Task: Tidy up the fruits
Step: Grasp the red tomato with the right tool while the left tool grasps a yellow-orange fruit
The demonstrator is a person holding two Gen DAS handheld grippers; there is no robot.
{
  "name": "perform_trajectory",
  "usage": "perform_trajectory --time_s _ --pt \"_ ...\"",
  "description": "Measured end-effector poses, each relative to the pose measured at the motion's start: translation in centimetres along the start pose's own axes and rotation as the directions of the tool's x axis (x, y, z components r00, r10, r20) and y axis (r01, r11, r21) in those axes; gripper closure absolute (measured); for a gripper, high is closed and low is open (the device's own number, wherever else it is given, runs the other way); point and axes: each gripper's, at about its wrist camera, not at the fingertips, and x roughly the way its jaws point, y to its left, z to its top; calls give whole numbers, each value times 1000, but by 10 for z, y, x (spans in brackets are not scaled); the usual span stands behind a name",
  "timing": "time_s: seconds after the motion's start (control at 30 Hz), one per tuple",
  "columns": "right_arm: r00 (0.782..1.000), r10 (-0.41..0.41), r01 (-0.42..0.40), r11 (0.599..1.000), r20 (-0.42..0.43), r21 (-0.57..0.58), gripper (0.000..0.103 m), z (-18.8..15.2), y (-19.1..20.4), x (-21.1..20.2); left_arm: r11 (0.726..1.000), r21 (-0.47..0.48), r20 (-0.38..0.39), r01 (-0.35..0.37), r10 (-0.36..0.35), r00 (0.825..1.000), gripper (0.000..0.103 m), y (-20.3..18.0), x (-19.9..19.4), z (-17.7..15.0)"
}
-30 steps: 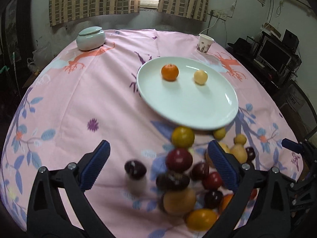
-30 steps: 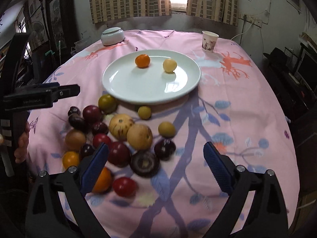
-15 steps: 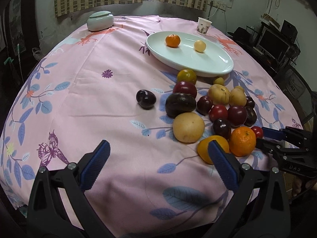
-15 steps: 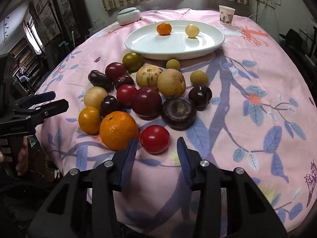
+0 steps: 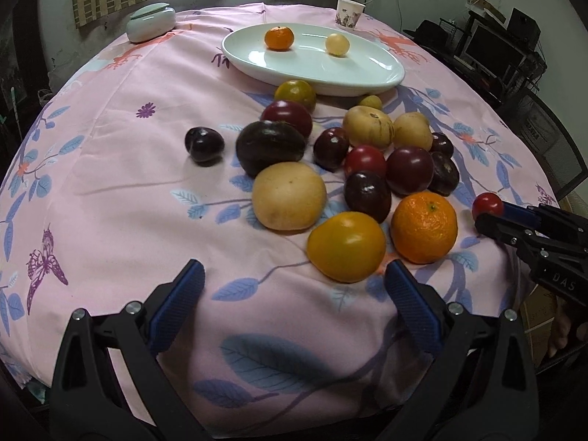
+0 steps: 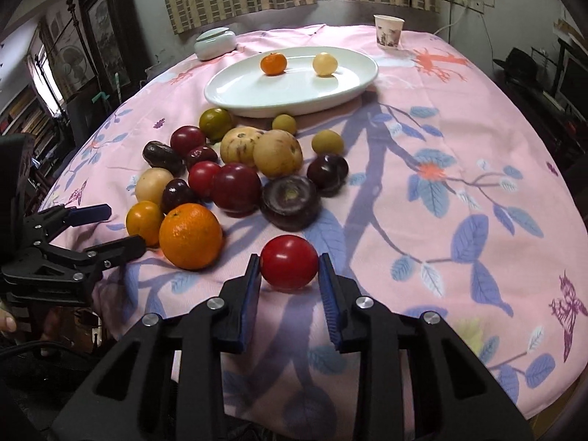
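A pile of several fruits lies on the pink tablecloth: plums, pale round fruits, a big orange (image 6: 190, 236) and a yellow-orange fruit (image 5: 346, 245). My right gripper (image 6: 289, 264) is shut on a small red tomato (image 6: 289, 261) at the pile's near edge; it also shows in the left wrist view (image 5: 487, 204). My left gripper (image 5: 294, 294) is open and empty, low at the table's near edge, just short of the yellow-orange fruit. A white oval plate (image 6: 257, 99) beyond the pile holds a small orange (image 6: 273, 64) and a pale yellow fruit (image 6: 325, 64).
A lidded pale green bowl (image 5: 150, 22) and a paper cup (image 5: 349, 13) stand at the table's far side. A lone dark plum (image 5: 204, 145) lies left of the pile. Chairs and shelves with electronics surround the table.
My right gripper has moved forward and closed on the red tomato. My left gripper has drawn back and down from above the plate to the near edge, staying open.
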Motion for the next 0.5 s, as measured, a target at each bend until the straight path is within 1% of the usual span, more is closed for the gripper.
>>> perform_trajectory --time_s 0.03,0.1,0.13,0.2,0.23,0.3,0.33,0.5 --pt "1000 8 -8 1000 1 8 71 -2 -2 -1 1000 2 -1 12 -12 1000 4 -3 2 0" --pt "1000 20 -20 1000 1 17 71 -4 -4 -1 1000 -1 1 26 -26 1000 15 -7 7 2" --pt "1000 26 -26 999 2 18 71 -5 -4 -1 1000 1 10 10 -10 1000 16 -10 10 3" --pt "999 37 -37 999 3 19 71 -6 -4 -1 999 15 32 -30 30 999 32 -15 13 6" --pt "999 42 -42 999 3 20 71 -6 -3 -1 999 20 36 -31 30 999 36 -16 13 7" --pt "999 48 -48 999 5 20 71 -7 -2 -2 1000 12 35 -8 7 999 58 -18 10 7" --pt "999 52 -52 998 7 20 71 -7 -2 -2 1000 15 33 9 -10 999 59 -18 8 7" --pt "997 80 -80 997 7 23 71 -7 0 -3 1000 10 40 23 -23 999 59 -17 1 5"
